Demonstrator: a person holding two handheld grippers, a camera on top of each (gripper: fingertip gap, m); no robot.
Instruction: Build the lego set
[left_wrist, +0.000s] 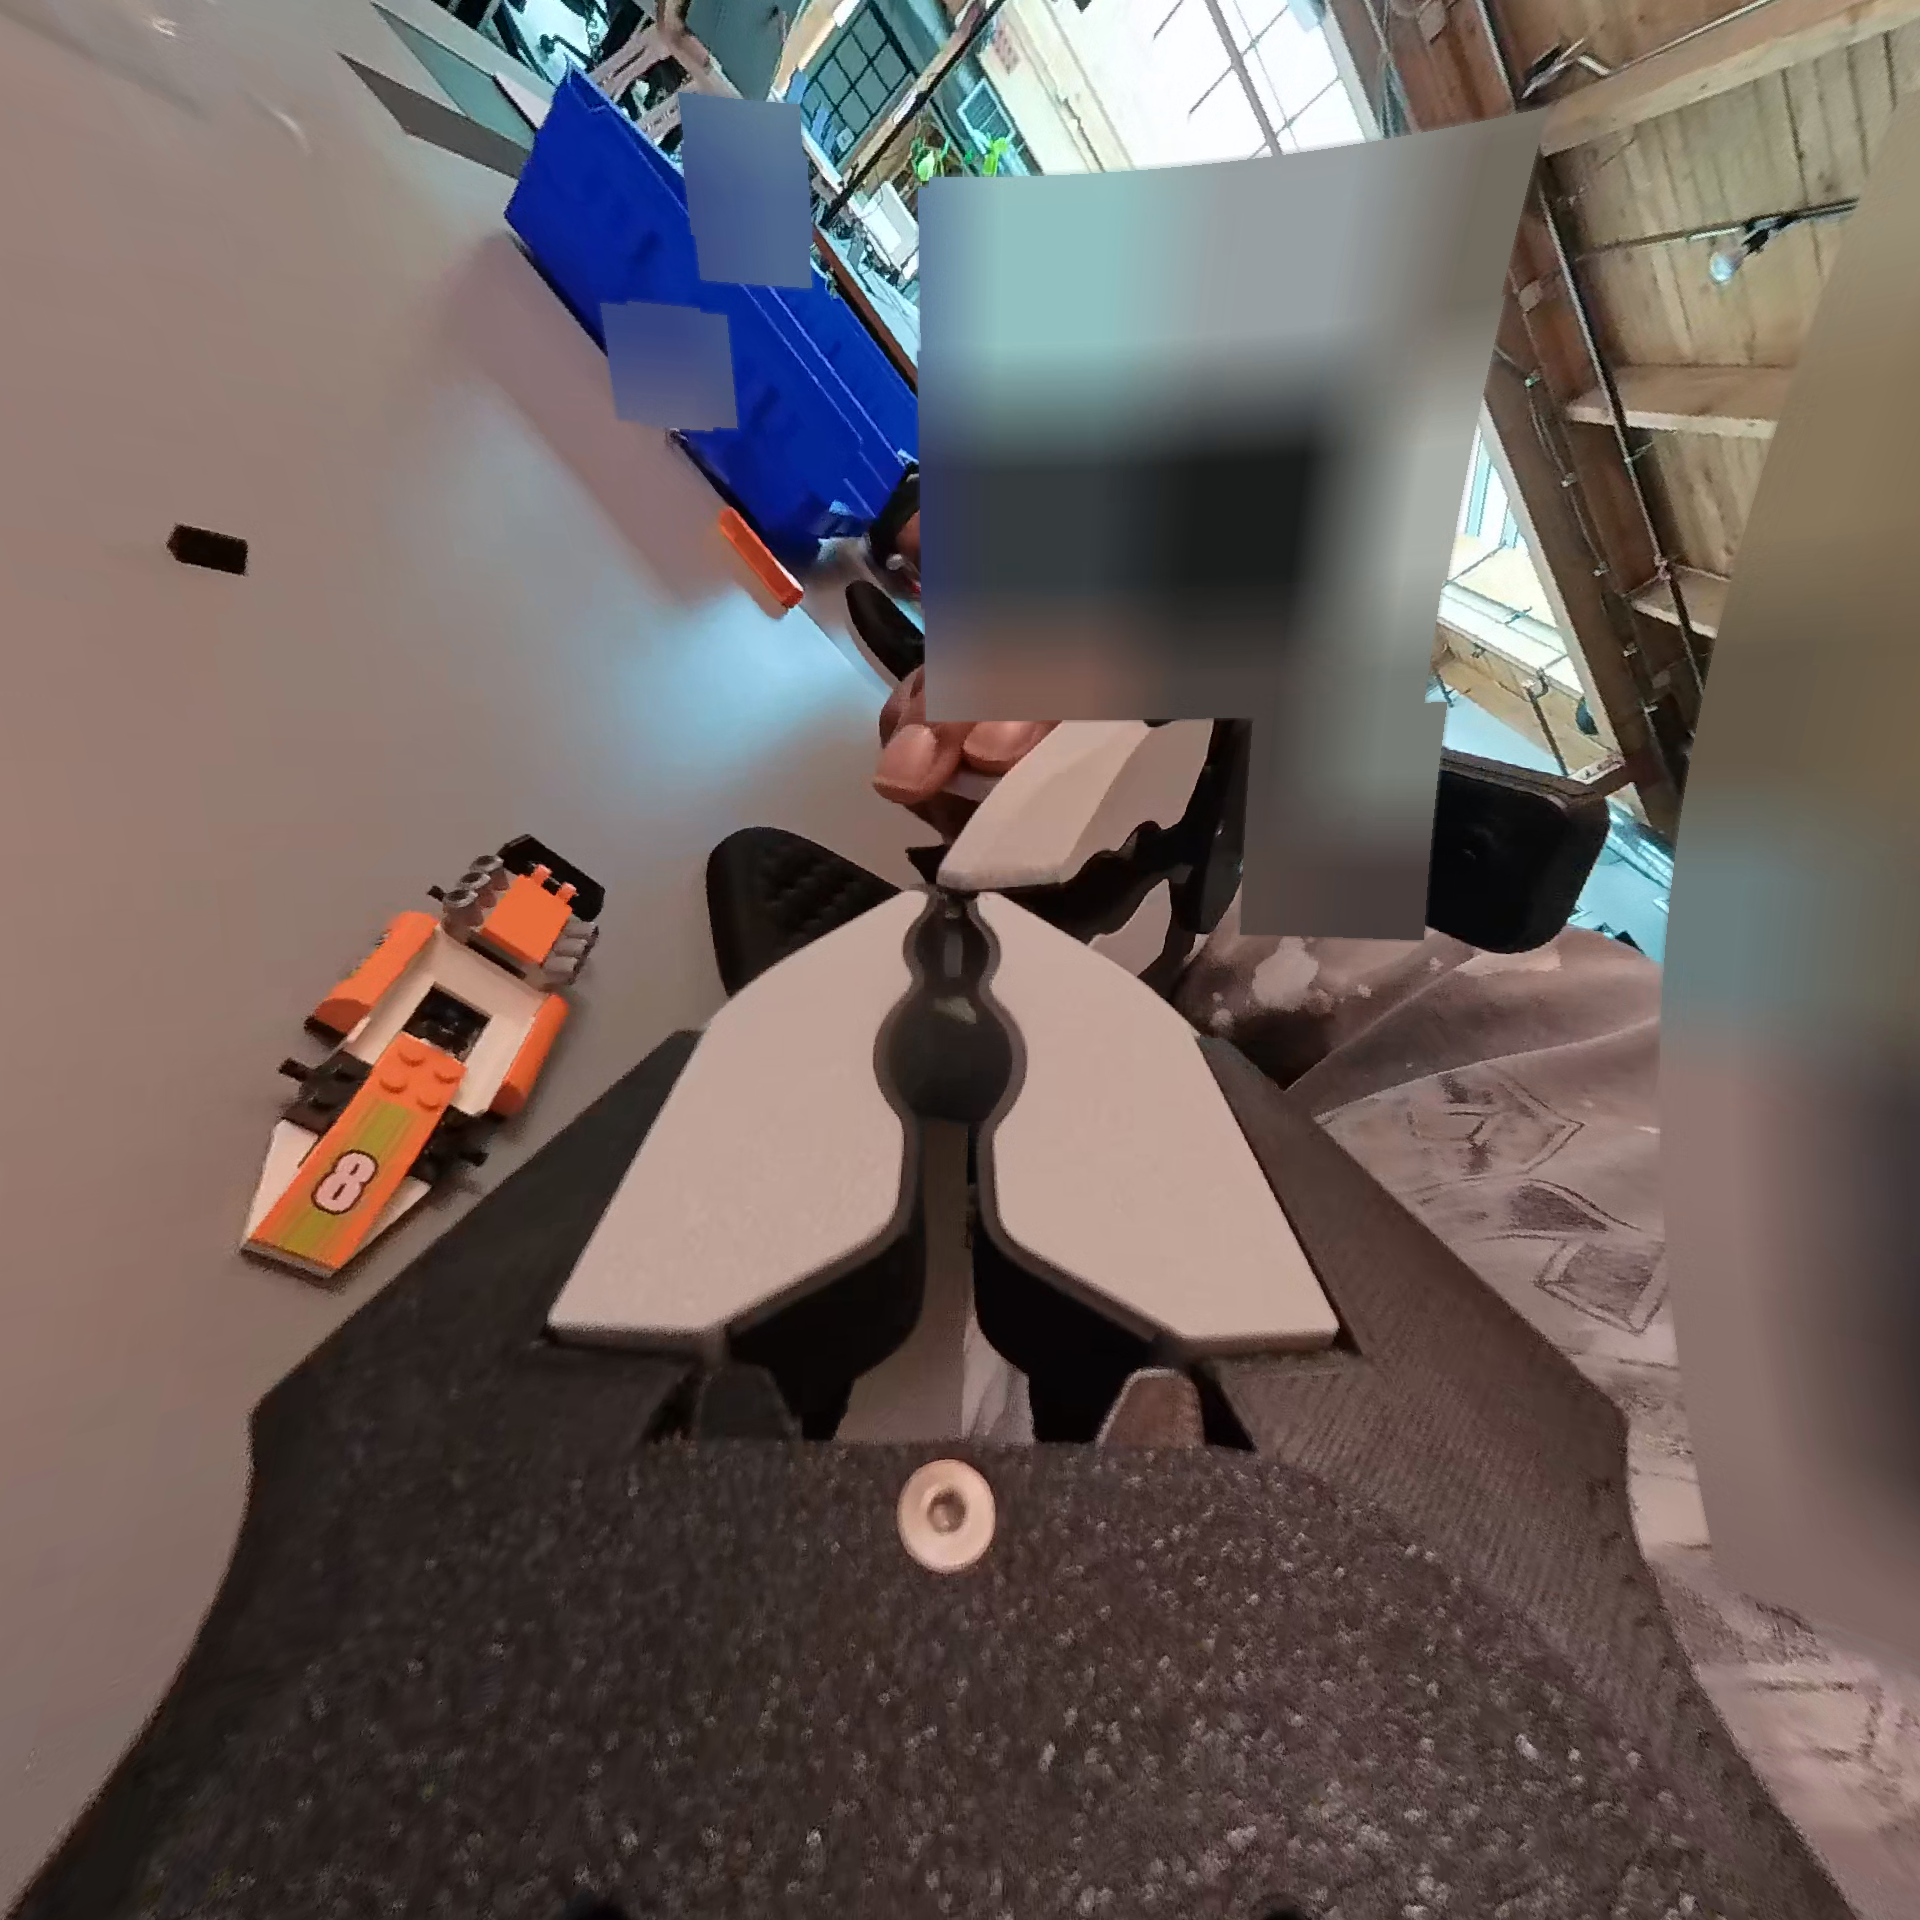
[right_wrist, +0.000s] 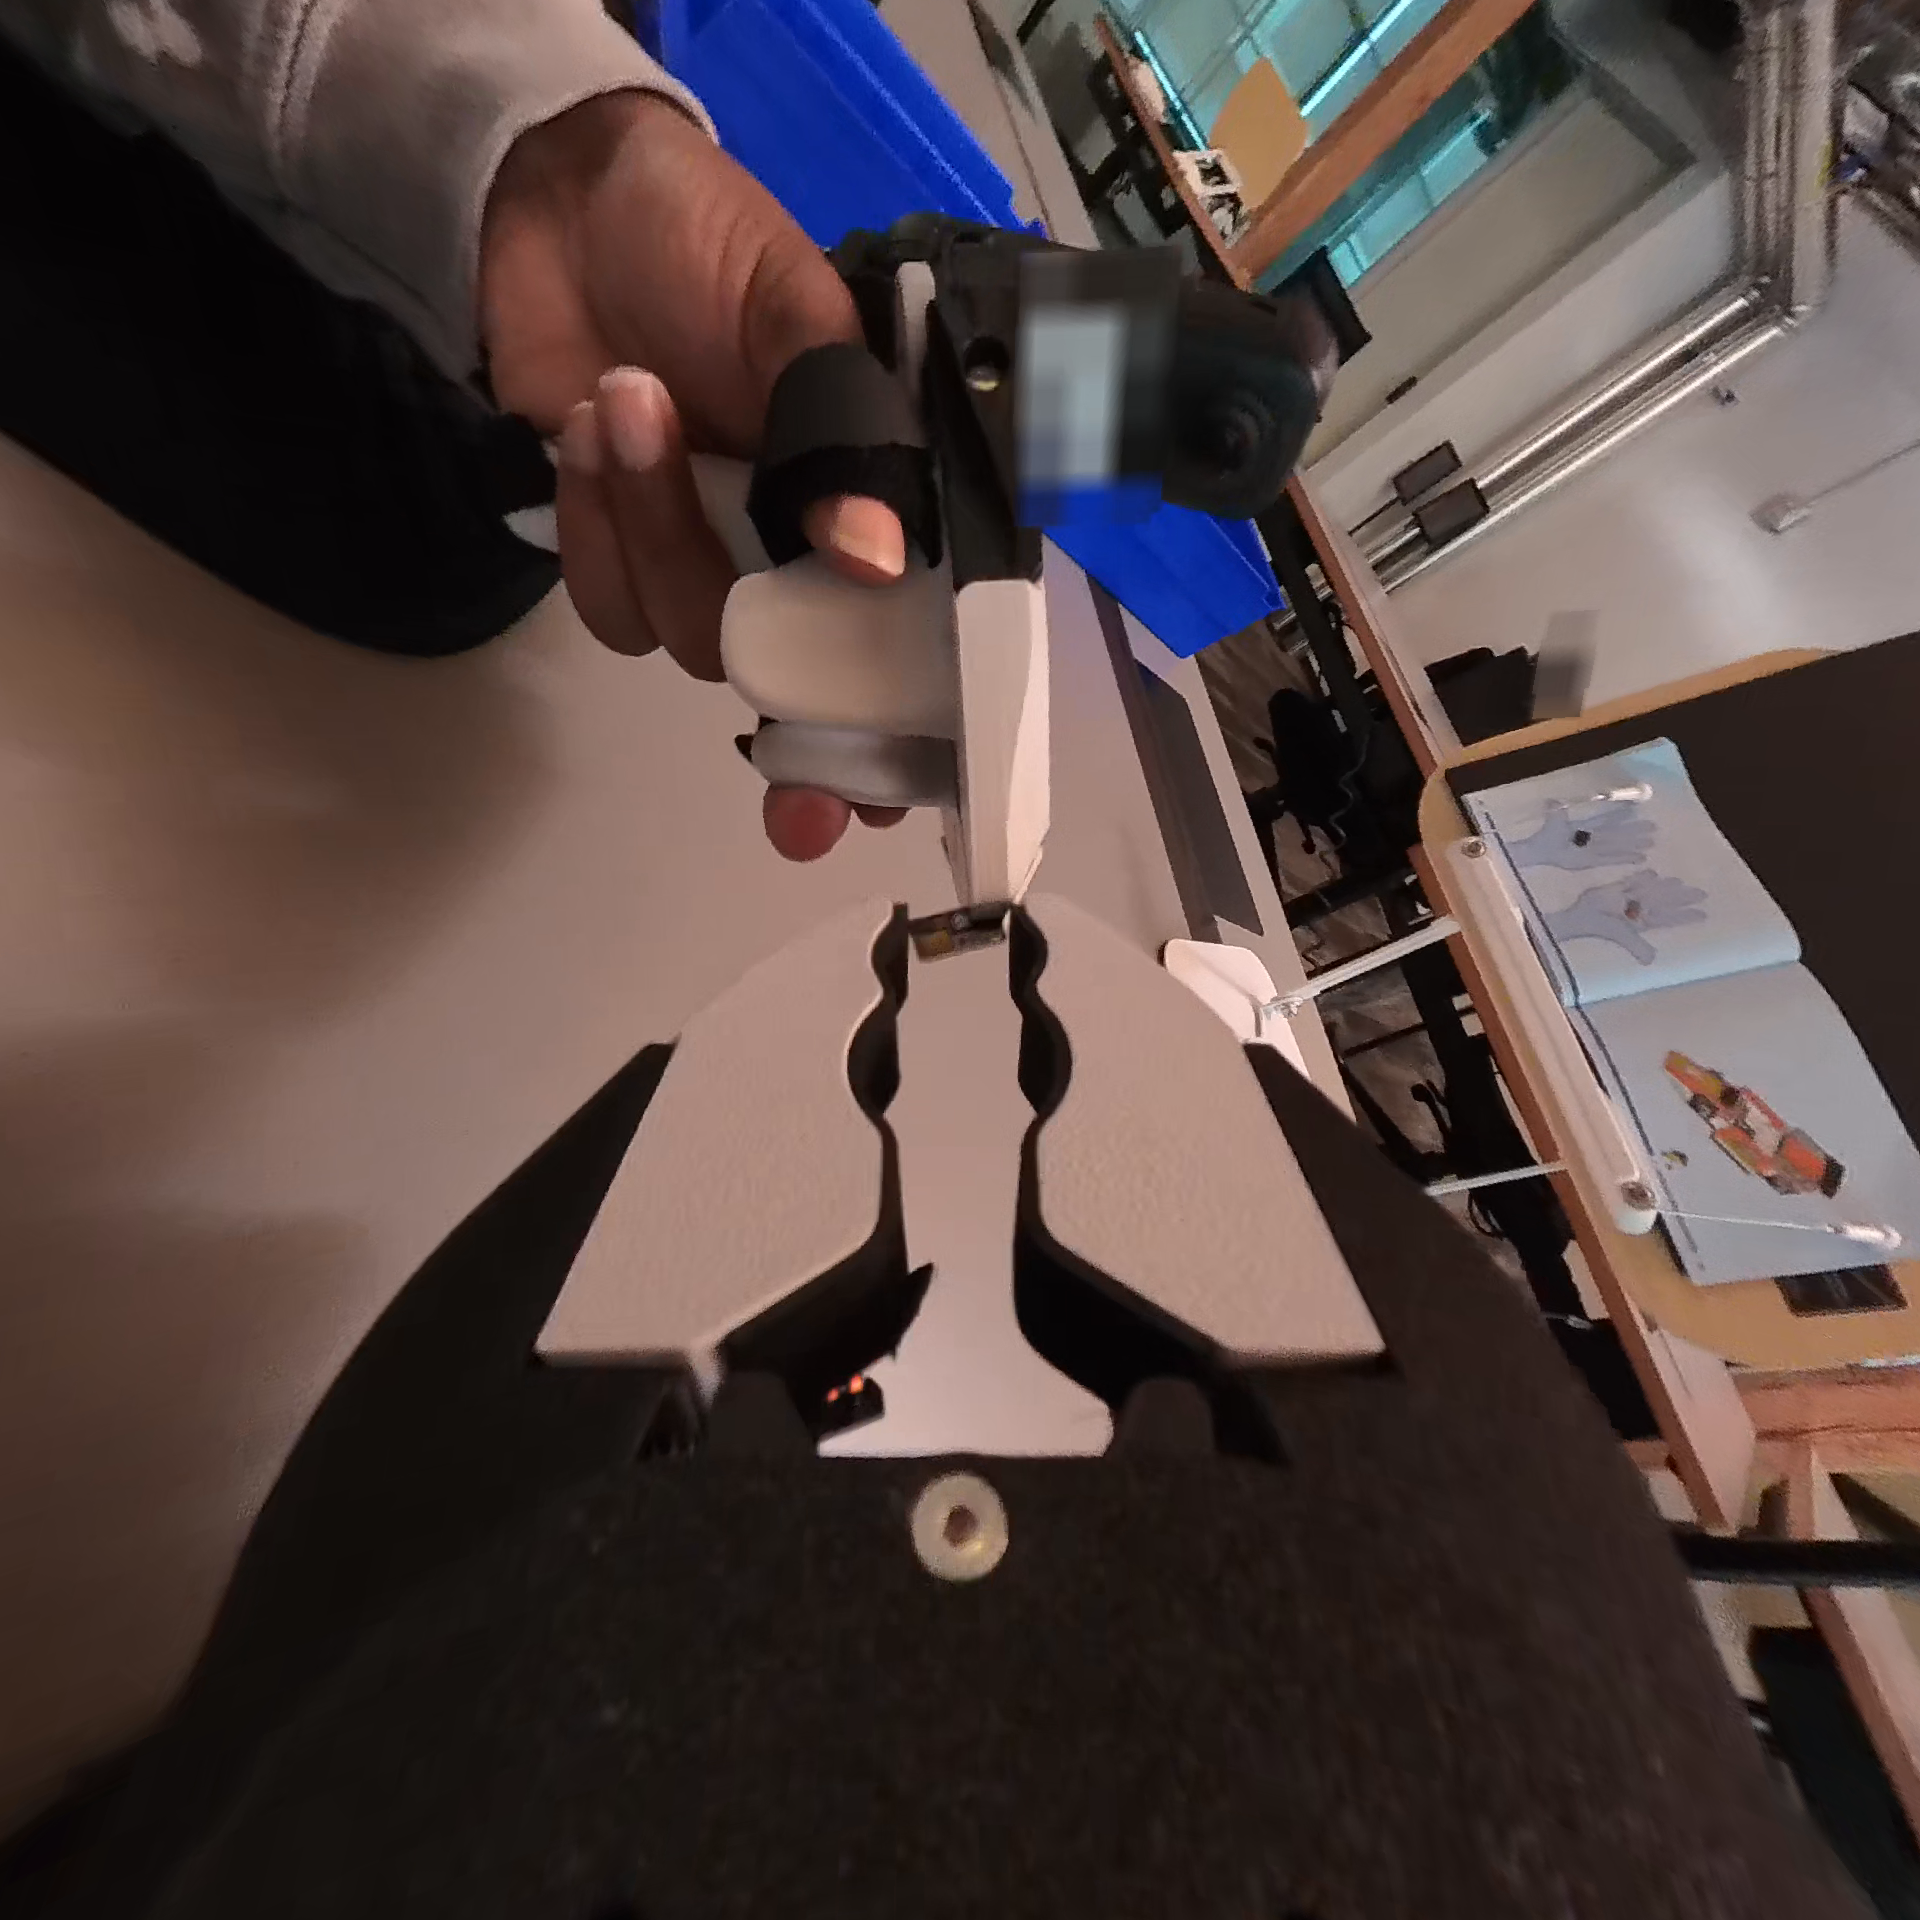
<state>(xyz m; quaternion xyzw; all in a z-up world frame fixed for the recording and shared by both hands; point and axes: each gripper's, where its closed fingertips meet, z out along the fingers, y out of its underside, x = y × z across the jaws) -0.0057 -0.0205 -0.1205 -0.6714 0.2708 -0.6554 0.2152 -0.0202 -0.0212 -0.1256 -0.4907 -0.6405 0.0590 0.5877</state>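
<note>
On my far left a small black brick (left_wrist: 208, 549) lies alone on the grey desk (left_wrist: 260, 343). Nearer me rests the orange-and-white lego racer (left_wrist: 416, 1060), flat on the desk, apart from both tools, presumably parked there while I ready its next part. Beyond it an orange plate (left_wrist: 761, 561) lies just beside the blue bin (left_wrist: 790, 343).

My left gripper (left_wrist: 948, 904) has its jaws drawn together at the tips, pinching something tiny and dark that I cannot identify. My right gripper (right_wrist: 958, 930) meets it tip to tip in the air, its jaws slightly apart and clamped on a small dark lego piece (right_wrist: 954, 935). I judge I'm mating or passing the piece between the tools.

Farthest right, the instruction booklet (right_wrist: 1704, 1049) is held open on a stand, so I can check the step.
</note>
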